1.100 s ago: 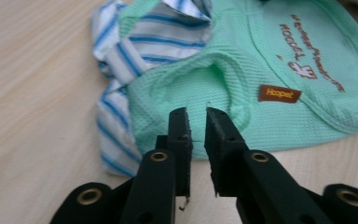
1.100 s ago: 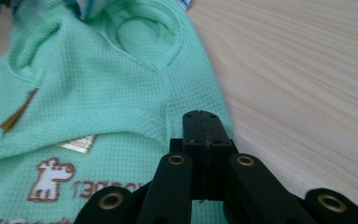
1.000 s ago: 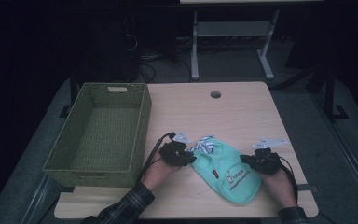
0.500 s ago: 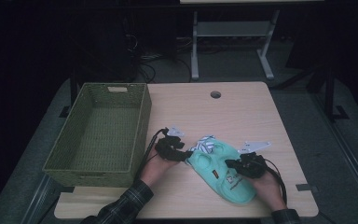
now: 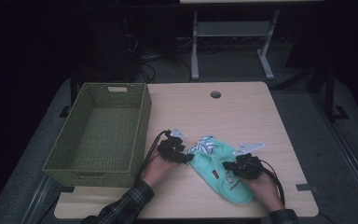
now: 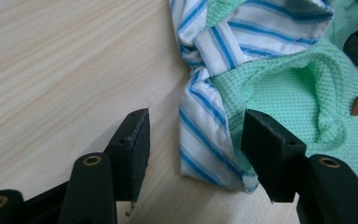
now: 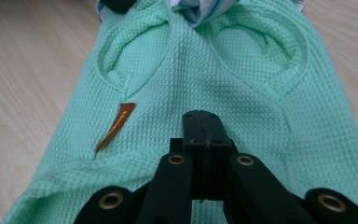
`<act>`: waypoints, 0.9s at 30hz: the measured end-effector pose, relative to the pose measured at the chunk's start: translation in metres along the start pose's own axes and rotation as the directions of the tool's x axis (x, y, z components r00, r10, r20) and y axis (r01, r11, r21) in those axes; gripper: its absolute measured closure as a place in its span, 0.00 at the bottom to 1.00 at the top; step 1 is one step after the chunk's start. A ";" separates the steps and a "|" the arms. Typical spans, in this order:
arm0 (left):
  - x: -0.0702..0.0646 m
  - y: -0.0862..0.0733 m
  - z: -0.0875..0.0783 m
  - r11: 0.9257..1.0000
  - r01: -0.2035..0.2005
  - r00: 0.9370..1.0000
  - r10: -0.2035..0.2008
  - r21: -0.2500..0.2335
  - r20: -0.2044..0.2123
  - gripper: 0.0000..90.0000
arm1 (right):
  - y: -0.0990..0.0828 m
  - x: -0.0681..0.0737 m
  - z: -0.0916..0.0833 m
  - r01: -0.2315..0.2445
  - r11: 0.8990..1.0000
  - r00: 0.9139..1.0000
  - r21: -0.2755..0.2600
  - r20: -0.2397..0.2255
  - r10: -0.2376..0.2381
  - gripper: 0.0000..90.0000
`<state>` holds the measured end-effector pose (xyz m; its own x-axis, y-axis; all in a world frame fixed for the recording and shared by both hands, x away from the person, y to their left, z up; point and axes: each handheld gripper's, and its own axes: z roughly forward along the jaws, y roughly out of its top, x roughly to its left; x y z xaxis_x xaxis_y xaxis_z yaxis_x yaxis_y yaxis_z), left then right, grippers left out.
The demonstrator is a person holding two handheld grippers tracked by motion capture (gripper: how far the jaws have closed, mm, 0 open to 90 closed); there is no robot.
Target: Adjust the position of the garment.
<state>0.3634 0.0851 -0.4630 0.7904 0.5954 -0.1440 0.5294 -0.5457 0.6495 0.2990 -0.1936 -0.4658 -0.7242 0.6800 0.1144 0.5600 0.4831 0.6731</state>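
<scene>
A small mint-green waffle-knit garment (image 5: 216, 176) with a blue-and-white striped collar (image 5: 204, 144) lies flat on the wooden table (image 5: 223, 116). My left gripper (image 5: 185, 157) sits at the collar end. Its jaws have just been opening and now stand open (image 6: 193, 144), with the striped collar edge (image 6: 205, 126) lying loose between them and no pad pressing on it. My right gripper (image 5: 229, 167) is over the garment's middle. Its jaws (image 7: 204, 128) are shut together just above the green fabric (image 7: 191, 70), beside a brown label (image 7: 116, 125).
An empty green wicker basket (image 5: 142, 126) stands on the table's left side, close to my left hand. A round cable hole (image 5: 215, 94) is near the far edge. Metal desk legs (image 5: 195, 51) stand on the dark floor behind.
My right gripper has slid left from the garment's right edge onto its middle. The left gripper's jaws have spread apart at the collar while that hand stayed put.
</scene>
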 end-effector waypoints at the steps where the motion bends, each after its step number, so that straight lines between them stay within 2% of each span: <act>1: -0.001 0.000 0.000 1.000 -0.005 1.000 0.005 0.001 -0.002 0.46 | 0.000 0.000 0.000 0.004 1.000 1.000 -0.002 0.001 -0.004 1.00; 4: -0.003 0.000 0.000 1.000 -0.025 1.000 0.026 0.006 -0.010 0.48 | 0.000 0.001 0.000 -0.001 1.000 1.000 0.000 0.002 0.001 1.00; 6: -0.006 0.000 0.001 0.999 -0.054 0.998 0.054 0.010 -0.024 0.52 | 0.000 0.001 0.000 0.002 1.000 1.000 0.000 0.003 -0.002 1.00; 7: -0.007 0.000 0.001 0.998 -0.061 0.998 0.062 0.012 -0.028 0.54 | 0.000 0.001 0.000 0.003 1.000 1.000 0.000 0.004 -0.003 1.00; 10: -0.013 0.001 0.002 0.993 -0.120 0.992 0.121 0.023 -0.045 0.65 | 0.000 0.001 0.000 0.011 1.000 1.000 -0.003 0.007 -0.011 1.00; 12: -0.014 0.001 0.002 0.991 -0.127 0.991 0.128 0.026 -0.033 0.72 | 0.000 0.001 0.000 0.011 1.000 1.000 0.000 0.008 -0.011 1.00; 17: -0.013 0.001 0.003 0.994 -0.111 0.994 0.111 0.017 -0.005 0.86 | 0.000 0.002 0.000 0.012 1.000 1.000 0.001 0.010 -0.012 1.00; 23: -0.011 0.004 0.001 0.995 -0.095 0.996 0.095 0.027 0.001 0.90 | 0.001 0.002 0.000 0.012 1.000 1.000 0.003 0.012 -0.012 1.00; 24: -0.011 0.005 0.000 0.997 -0.076 0.997 0.076 0.011 0.004 0.91 | 0.001 0.002 0.000 0.013 1.000 1.000 0.004 0.013 -0.013 1.00; 27: -0.010 0.008 -0.007 0.998 -0.060 0.998 0.060 -0.024 0.014 0.91 | 0.001 0.002 0.000 0.015 1.000 1.000 0.004 0.012 -0.015 1.00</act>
<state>0.3576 0.0787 -0.4511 0.8250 0.5534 -0.1149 0.4737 -0.5661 0.6747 0.2982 -0.1917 -0.4653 -0.7276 0.6793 0.0952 0.5505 0.4955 0.6719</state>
